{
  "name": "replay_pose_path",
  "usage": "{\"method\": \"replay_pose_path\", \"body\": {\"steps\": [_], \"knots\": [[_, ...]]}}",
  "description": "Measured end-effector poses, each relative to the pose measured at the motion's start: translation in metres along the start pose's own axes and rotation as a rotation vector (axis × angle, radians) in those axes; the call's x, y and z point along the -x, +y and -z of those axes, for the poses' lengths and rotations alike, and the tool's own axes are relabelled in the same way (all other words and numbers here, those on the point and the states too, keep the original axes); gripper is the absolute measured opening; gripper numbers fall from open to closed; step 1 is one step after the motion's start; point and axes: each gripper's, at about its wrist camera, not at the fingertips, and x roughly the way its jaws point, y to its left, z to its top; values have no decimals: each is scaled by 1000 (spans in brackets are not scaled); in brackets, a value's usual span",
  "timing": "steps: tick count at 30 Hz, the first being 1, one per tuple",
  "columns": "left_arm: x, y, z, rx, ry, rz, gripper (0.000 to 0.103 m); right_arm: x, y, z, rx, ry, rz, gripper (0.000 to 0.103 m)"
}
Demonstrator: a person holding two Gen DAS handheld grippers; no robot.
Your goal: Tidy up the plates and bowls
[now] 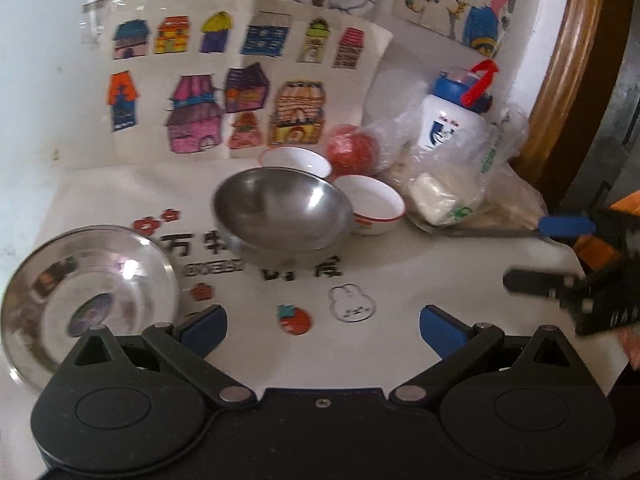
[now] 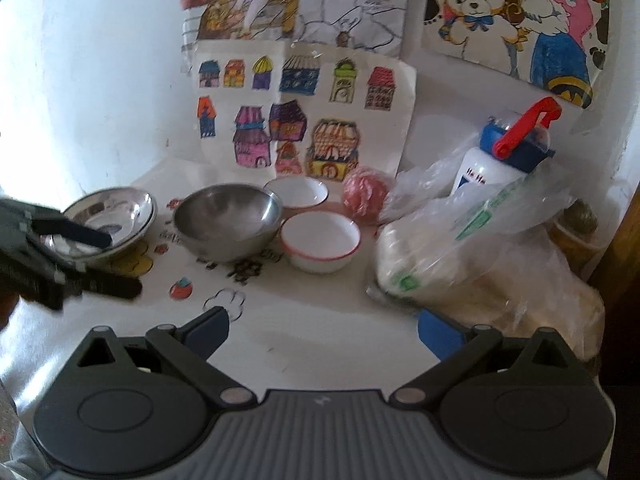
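Both the left gripper [image 1: 323, 330] and right gripper [image 2: 323, 334] hang spread and empty. The steel bowl [image 1: 280, 216] sits at twelve o'clock, steel plate [image 1: 86, 304] at nine. Approach rims squarely, I judge.

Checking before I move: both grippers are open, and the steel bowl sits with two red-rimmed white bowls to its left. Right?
Not quite. The two white bowls sit to the right of the steel bowl, not its left; the right wrist view shows it. What lies left of it is the steel plate. The left gripper and the right gripper are both open, as you said.
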Motion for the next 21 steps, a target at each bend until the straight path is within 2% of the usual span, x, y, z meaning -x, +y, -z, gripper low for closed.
{"method": "replay_pose_path", "body": {"steps": [6,13,16,21], "knots": [[-10,-16,-12,-65,24,12,102,-13,-20,-8,-50,0,-36,101],[-7,-13,-36,-138,16,32,99,-32,-20,-6,-121,23,-47,95],[-6,-11,-57,-201,6,53,99,-39,-20,-7,-188,43,-60,92],[-31,-7,-108,-334,38,80,96,-54,-30,-17,-335,94,-90,82]]}}
